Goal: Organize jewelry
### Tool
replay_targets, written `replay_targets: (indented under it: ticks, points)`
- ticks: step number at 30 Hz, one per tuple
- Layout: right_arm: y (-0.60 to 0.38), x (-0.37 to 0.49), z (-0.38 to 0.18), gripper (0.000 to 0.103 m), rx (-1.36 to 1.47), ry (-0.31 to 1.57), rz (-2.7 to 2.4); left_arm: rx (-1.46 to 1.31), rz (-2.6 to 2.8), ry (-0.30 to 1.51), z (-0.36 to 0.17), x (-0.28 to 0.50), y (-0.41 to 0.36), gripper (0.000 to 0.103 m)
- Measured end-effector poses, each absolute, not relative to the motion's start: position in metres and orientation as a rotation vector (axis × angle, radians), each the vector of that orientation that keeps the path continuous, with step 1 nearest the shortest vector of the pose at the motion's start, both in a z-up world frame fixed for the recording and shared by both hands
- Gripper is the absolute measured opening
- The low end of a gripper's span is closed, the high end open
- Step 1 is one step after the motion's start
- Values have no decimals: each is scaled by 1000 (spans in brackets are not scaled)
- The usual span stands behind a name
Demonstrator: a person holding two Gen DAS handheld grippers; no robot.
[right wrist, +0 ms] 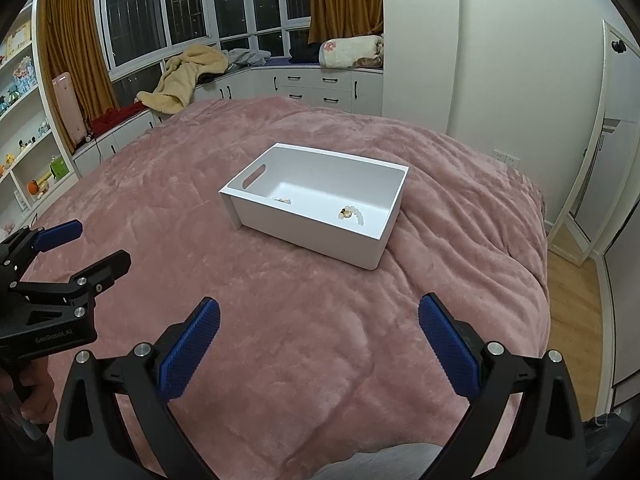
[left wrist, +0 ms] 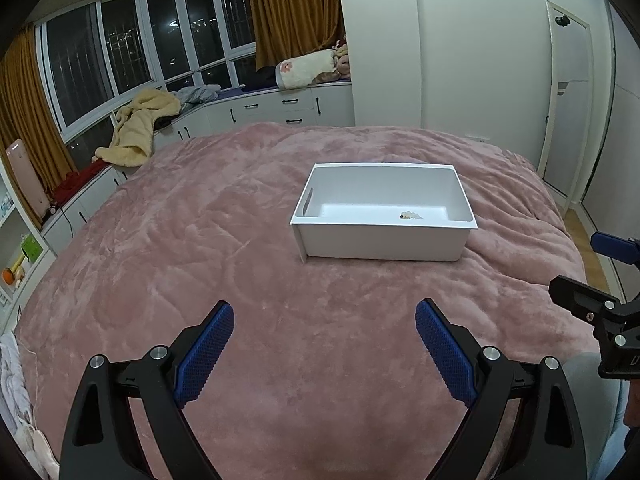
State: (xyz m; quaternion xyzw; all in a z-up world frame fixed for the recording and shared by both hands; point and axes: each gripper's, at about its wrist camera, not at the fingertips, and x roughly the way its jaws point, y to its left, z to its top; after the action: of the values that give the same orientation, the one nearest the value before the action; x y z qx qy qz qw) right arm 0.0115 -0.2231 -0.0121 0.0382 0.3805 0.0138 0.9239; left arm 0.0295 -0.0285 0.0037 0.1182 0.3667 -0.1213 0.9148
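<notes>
A white plastic box [left wrist: 382, 242] with handle slots stands on the pink bed; it also shows in the right wrist view [right wrist: 308, 226]. Inside lie a pale bead bracelet with a gold charm [right wrist: 352, 214], also seen in the left wrist view [left wrist: 410, 215], and a small gold piece [right wrist: 283, 200]. My left gripper [left wrist: 324, 322] is open and empty, held above the blanket short of the box. My right gripper [right wrist: 319, 316] is open and empty, also short of the box. Each gripper shows at the edge of the other's view.
The pink plush blanket [left wrist: 224, 248] covers the bed. White drawers and a window seat with a yellow robe [left wrist: 138, 132] run behind. Shelves with toys [right wrist: 24, 148] stand at left. A white door [right wrist: 616, 128] and wood floor are at right.
</notes>
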Motion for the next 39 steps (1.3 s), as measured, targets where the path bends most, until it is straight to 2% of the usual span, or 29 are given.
replay_targets:
  ticks: [39]
  points:
    - [-220,10,-10,98,93,776,34,248,-253,747,8,30,-22,93]
